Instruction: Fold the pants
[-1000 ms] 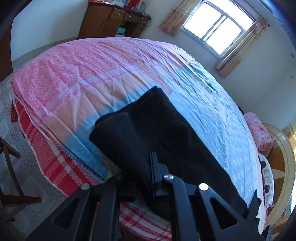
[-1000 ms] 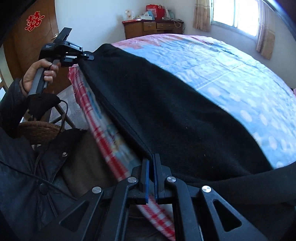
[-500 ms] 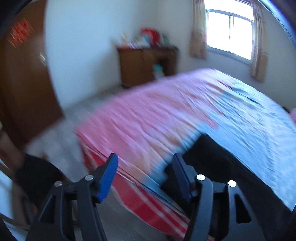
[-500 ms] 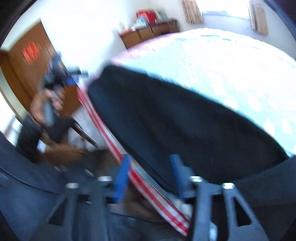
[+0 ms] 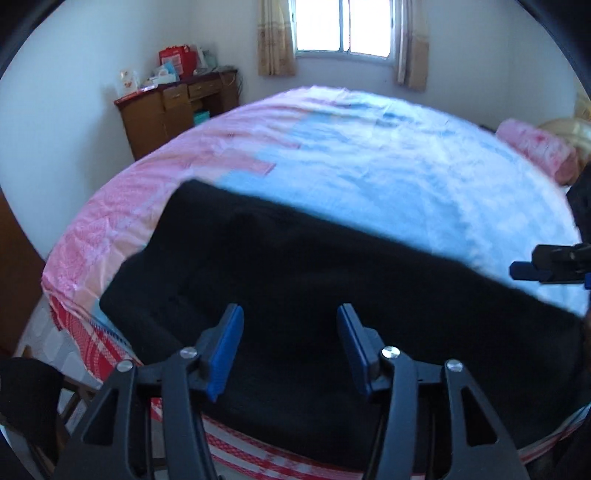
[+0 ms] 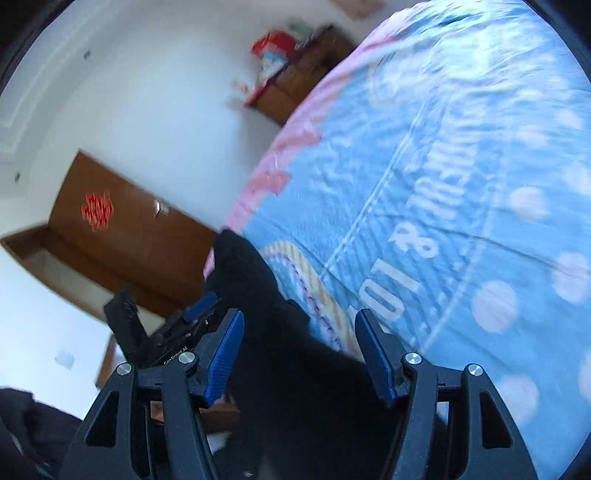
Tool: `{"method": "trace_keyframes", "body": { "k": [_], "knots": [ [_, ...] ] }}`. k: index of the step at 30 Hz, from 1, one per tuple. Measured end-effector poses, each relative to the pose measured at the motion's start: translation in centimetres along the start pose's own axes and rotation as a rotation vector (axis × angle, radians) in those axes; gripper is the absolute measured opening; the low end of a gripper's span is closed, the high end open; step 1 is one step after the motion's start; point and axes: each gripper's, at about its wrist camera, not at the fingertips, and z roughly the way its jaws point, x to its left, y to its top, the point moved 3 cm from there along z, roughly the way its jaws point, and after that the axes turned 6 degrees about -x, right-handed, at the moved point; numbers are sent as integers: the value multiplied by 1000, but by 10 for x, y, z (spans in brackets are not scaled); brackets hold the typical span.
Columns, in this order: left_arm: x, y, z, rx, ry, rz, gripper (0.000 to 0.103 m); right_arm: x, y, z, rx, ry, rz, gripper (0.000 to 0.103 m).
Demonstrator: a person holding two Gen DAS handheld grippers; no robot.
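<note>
The black pants (image 5: 332,266) lie folded in a long band across the near edge of the bed (image 5: 369,166), on its pink and blue sheet. My left gripper (image 5: 289,310) hovers over their middle with blue pads apart; the jaws are closing, with only the cloth below them and nothing pinched. My right gripper (image 6: 300,314) hangs over the pants' (image 6: 258,280) other end, its jaws opening and free of the cloth. Each gripper shows in the other's view: the right gripper (image 5: 554,275) at the far right edge, the left gripper (image 6: 199,308) low on the left.
A wooden desk (image 5: 177,107) with boxes on top stands against the far wall, beside a curtained window (image 5: 343,26). A pink pillow (image 5: 535,151) lies at the bed's right end. A brown door (image 6: 122,236) is on the left. A dark sleeve (image 6: 22,424) sits bottom left.
Both grippers were shut on the pants' edge a second ago; both have let go and opened. Both views swung round, and the pants now lie flat on the bed.
</note>
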Motion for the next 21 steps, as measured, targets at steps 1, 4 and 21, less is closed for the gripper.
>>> {"method": "trace_keyframes", "body": {
  "k": [1,4,21],
  "knots": [
    [3,-2,4,3,-2,-11,55,1,-2,7,23,-13,-21,64],
    [5,-4,2,-22,16,10,55,24,-15,25,63,-11,-102,64],
    [-6,-5,8,-68,78,9,57,42,-45,72,174,95,16,67]
  ]
}}
